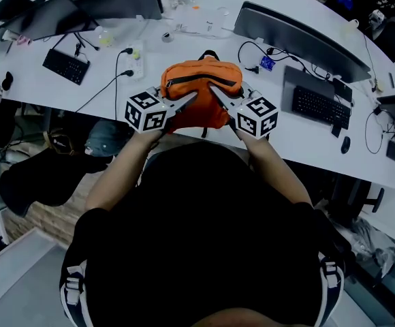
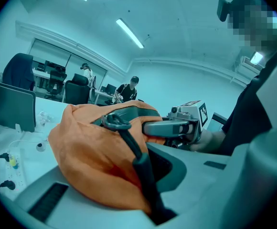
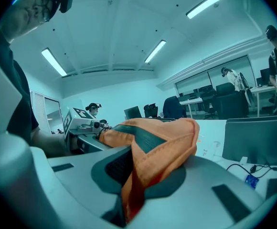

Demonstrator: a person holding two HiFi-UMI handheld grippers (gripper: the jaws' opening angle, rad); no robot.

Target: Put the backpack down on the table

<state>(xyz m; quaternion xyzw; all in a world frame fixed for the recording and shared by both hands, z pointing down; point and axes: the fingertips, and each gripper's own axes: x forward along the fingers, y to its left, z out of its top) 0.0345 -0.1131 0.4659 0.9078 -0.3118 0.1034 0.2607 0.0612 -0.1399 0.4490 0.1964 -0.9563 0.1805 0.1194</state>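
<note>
The only print that can be made out is the black-and-white square marker pattern on the cubes of the two grippers. No other lettering in the room is sharp enough to read.

In the head view the orange backpack (image 1: 201,90) hangs between the left gripper (image 1: 191,97) and the right gripper (image 1: 216,92), over the near edge of the white table (image 1: 27,87). Whether its underside touches the tabletop cannot be told. Only this view shows the layout. There is a keyboard (image 1: 66,66) and a power strip (image 1: 136,58) to the left, and a second keyboard (image 1: 320,105) and a mouse (image 1: 346,144) to the right. Dark monitors (image 1: 299,39) stand along the far side.

The left gripper view shows the left gripper (image 2: 143,175) clamped tight on orange fabric and a black strap (image 2: 138,159) topped by a dark ring (image 2: 115,121). The right gripper shows beyond the bag. The right gripper view shows the right gripper (image 3: 129,180) pinching a fold of orange cloth beside the dark zip band (image 3: 143,135), with the left gripper's cube far on the left.

The person's black top hides the near table edge below the bag, and the grey jaw bodies cover the backpack's lower part in both gripper views. People at the far desks appear only as small figures.
</note>
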